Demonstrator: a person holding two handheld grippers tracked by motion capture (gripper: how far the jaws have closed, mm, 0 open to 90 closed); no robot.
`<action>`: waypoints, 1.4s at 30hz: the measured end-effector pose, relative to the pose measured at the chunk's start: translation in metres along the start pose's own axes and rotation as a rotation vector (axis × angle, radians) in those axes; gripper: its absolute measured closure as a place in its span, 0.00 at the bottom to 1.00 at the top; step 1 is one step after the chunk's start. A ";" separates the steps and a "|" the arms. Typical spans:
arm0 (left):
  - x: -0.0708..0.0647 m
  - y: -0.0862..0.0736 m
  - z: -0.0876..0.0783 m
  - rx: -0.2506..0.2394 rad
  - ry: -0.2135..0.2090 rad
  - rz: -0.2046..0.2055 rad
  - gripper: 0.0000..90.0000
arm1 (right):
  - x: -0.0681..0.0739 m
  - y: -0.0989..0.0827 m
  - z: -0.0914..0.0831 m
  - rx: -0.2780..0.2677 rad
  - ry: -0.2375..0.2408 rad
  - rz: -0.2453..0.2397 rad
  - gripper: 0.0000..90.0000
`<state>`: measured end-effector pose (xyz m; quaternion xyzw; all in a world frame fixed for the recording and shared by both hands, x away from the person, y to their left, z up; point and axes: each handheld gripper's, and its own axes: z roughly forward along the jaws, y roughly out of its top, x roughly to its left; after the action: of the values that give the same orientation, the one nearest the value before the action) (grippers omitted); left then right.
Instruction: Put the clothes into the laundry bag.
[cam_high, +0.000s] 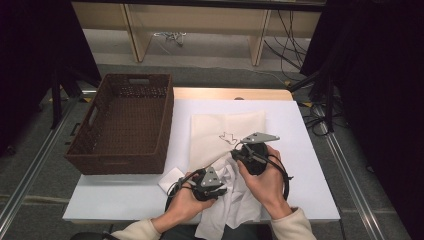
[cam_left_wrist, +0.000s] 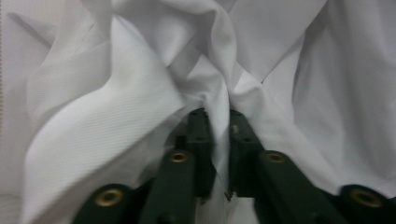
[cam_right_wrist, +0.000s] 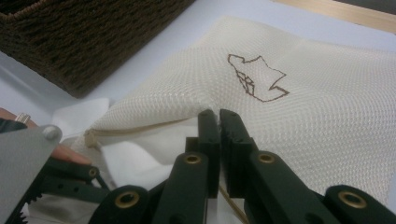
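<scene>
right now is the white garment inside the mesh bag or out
Partly in: the white garment trails from the mesh laundry bag mouth, most bunched outside on the table.

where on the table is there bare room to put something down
Free: the white table strip right of the cream mesh bag, and the front-left corner below the wicker basket, whose inside also lies bare. Crowded: front centre, where both grippers work the white garment at the bag's opening.

left tongs (cam_high: 218, 189): on white garment (cam_high: 232, 200) | right tongs (cam_high: 235, 153): at mesh bag (cam_high: 220, 130) | wicker basket (cam_high: 125, 122): left
</scene>
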<state>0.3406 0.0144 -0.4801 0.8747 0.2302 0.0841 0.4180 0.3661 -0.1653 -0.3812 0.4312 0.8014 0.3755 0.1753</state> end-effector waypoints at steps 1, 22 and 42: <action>0.001 0.000 0.000 -0.001 -0.003 -0.009 0.94 | 0.000 0.000 -0.001 0.001 -0.008 0.002 0.99; 0.031 0.030 0.020 -0.088 0.105 -0.052 0.97 | 0.006 0.002 -0.006 -0.018 -0.005 -0.008 0.99; 0.006 -0.005 -0.059 -0.080 0.145 -0.024 0.36 | 0.002 0.002 -0.005 -0.015 0.002 0.015 0.99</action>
<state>0.3238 0.0606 -0.4464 0.8461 0.2669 0.1513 0.4358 0.3631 -0.1654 -0.3759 0.4357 0.7955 0.3833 0.1748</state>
